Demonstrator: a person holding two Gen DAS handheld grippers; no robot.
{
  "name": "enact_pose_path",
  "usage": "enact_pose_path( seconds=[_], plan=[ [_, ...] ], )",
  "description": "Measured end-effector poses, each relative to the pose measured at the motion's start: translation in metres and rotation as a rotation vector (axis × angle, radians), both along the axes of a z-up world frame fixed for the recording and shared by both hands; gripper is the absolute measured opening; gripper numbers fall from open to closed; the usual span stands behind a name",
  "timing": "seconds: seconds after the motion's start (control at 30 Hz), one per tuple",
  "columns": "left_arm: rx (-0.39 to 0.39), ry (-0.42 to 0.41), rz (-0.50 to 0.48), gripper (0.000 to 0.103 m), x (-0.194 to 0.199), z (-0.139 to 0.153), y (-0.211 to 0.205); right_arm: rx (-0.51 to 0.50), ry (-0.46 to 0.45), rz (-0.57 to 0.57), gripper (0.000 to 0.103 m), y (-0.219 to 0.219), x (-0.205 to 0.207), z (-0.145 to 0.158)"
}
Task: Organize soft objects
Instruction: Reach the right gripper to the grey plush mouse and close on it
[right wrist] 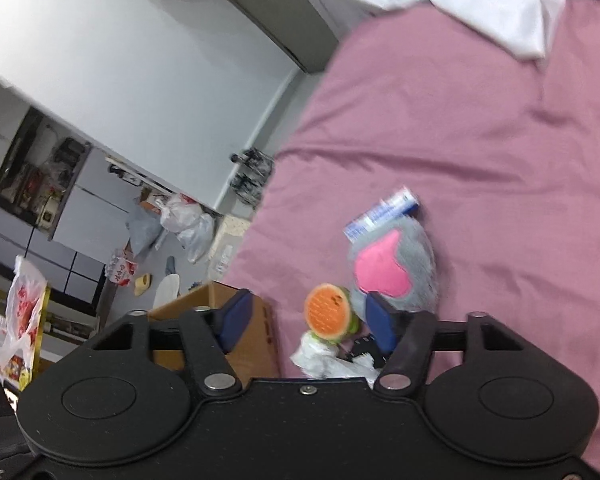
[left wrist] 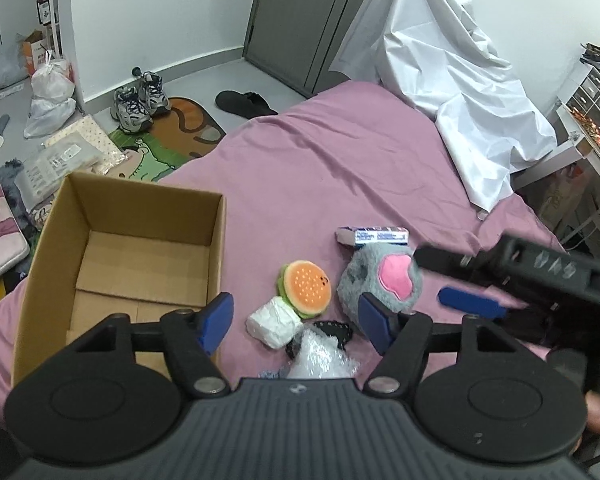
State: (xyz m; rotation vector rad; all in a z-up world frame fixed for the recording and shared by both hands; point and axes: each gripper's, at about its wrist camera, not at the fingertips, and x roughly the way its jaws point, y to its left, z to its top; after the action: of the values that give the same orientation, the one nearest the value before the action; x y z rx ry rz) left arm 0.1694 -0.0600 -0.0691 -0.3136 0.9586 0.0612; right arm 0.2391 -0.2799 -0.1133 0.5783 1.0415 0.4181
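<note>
A: Since everything in that little heap looks plush or crinkly, how would it handle? Take the grey toy [left wrist: 374,280] with the pink patch.

B: I'd judge it light and squashy, with long fur that gives under the pads. Best pinched across the thick middle of the body, not by the fur alone. It lies on the pink sheet [left wrist: 340,160], touching the end of a small blue and white carton [left wrist: 374,236].

A: And the burger toy [left wrist: 306,290]?

B: Also soft and light; it leans against a white wad [left wrist: 274,326], with clear plastic wrap [left wrist: 320,358] and something black just beside them. The wrap may be slippery.

A: The claws?

B: The left claw [left wrist: 296,322] is spread wide and holds nothing, hovering over the heap. The right claw [right wrist: 306,322] is likewise wide apart and empty; from the left camera its upper finger is at the grey toy.

A: Where would the things go?

B: Likely the cardboard box [left wrist: 140,216], open and bare inside, on the sheet near the heap.

A: The room?

B: The bedding is soft and wrinkled, so it will sag under pressure. A white cloth [left wrist: 460,80] is draped at the far end; sneakers [left wrist: 140,102], a mat [left wrist: 172,136] and bags [left wrist: 52,92] lie on the floor.
</note>
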Motion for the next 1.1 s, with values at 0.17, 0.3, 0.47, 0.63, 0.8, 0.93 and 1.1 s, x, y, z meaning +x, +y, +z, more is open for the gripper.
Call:
enact_pose_path(
  seconds=[0.17,0.3,0.47,0.63,0.8,0.93,1.1],
  plan=[
    [-0.012,0.005,0.028,0.059,0.011,-0.011,0.002,0.023,0.019,0.008,0.051,-0.003,0.008,-0.015],
    [-0.022,0.025,0.042,0.052,0.021,-0.021,0.001,0.05,0.064,0.008,0.05,-0.004,0.019,-0.028],
    [-0.023,0.036,0.038,0.052,0.031,-0.029,-0.003,0.053,0.1,0.022,0.05,0.001,0.029,-0.04],
    [-0.028,0.04,0.042,0.052,0.04,-0.035,-0.007,0.022,0.08,0.01,0.049,-0.001,0.031,-0.04],
    [-0.031,0.049,0.028,0.052,0.051,-0.04,-0.014,0.008,0.074,-0.016,0.049,-0.008,0.031,-0.041],
    [-0.034,0.052,0.02,0.052,0.061,-0.042,-0.022,-0.035,0.059,-0.057,0.049,-0.017,0.031,-0.041],
    [-0.061,0.058,0.011,0.052,0.075,-0.048,-0.033,-0.088,0.062,-0.121,0.041,-0.029,0.032,-0.043]
  ],
)
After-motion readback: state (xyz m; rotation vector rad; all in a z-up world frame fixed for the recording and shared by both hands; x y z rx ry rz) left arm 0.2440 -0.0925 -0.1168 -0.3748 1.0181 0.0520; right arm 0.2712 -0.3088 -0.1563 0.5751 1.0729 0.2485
